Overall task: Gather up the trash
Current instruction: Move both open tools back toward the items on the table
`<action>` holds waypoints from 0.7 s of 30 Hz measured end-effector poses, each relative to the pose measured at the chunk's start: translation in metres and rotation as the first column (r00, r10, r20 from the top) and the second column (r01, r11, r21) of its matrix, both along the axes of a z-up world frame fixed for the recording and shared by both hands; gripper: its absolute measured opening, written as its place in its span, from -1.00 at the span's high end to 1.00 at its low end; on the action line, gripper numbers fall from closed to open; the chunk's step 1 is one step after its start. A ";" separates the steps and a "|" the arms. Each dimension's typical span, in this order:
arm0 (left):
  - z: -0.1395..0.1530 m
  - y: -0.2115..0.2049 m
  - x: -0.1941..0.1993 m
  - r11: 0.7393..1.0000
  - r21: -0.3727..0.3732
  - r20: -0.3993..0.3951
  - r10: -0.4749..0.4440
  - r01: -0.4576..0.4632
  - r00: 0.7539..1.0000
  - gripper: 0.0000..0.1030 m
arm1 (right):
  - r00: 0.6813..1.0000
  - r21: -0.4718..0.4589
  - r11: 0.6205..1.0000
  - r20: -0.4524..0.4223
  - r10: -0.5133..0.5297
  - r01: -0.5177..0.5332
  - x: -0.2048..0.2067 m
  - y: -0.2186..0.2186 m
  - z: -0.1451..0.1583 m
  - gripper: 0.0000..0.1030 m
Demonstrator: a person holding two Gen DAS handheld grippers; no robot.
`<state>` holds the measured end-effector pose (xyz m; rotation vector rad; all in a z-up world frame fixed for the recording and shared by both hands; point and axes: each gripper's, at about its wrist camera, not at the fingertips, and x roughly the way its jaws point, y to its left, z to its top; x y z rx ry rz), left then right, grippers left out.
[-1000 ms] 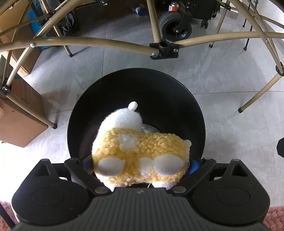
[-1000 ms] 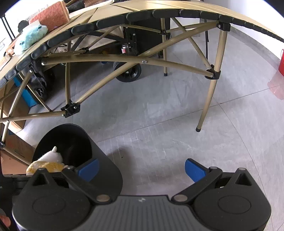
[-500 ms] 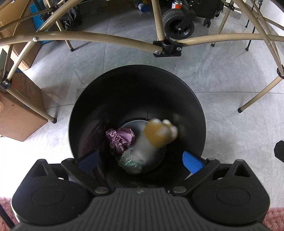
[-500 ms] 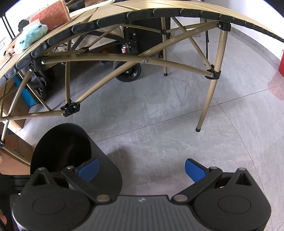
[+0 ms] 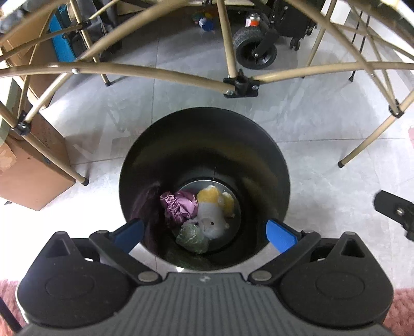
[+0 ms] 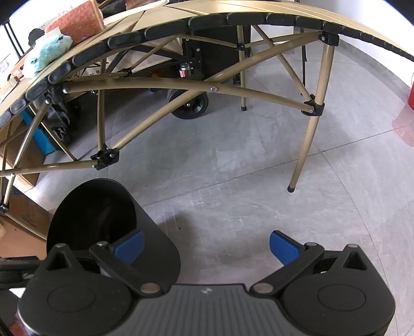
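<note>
A black round bin (image 5: pixel 271 144) stands on the grey floor right below my left gripper (image 5: pixel 204 234), whose blue-padded jaws stand wide open and empty over the bin's near rim. At the bottom of the bin lie a yellow-and-white plush toy (image 5: pixel 213 209), a crumpled purple wrapper (image 5: pixel 178 205) and a crumpled green wrapper (image 5: pixel 192 236). In the right wrist view the same bin (image 6: pixel 152 232) sits at the lower left, and my right gripper (image 6: pixel 205 245) hangs open and empty above bare floor beside it.
A folding table with tan legs (image 5: pixel 165 73) arches over the floor behind the bin; its top (image 6: pixel 233 10) carries a teal plush (image 6: pixel 47 53) and a brown pad (image 6: pixel 75 24). Cardboard boxes (image 5: pixel 28 165) stand left. A wheeled cart (image 5: pixel 254 47) sits behind. Pink rug (image 5: pixel 401 310) lies near.
The plush toy left my left gripper's jaws, fell and now lies on the bin's bottom. The left gripper rose a little. The right gripper kept still.
</note>
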<state>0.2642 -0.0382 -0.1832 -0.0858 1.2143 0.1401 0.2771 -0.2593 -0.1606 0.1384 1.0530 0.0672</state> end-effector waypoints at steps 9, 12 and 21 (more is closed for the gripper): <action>0.036 -0.006 -0.024 1.000 0.002 0.056 -0.016 0.016 0.998 -1.00 | 0.999 0.026 1.000 0.031 -0.009 0.008 -0.005 -0.001 0.011 -1.00; 0.049 -0.006 -0.032 1.000 0.007 0.088 -0.018 0.017 0.996 -1.00 | 0.998 0.044 0.999 0.057 0.005 -0.008 -0.009 0.001 0.021 -1.00; 0.103 0.018 -0.050 0.999 0.027 0.253 0.034 -0.042 0.967 -1.00 | 0.973 0.125 0.987 0.222 0.067 -0.097 -0.023 0.014 0.074 -1.00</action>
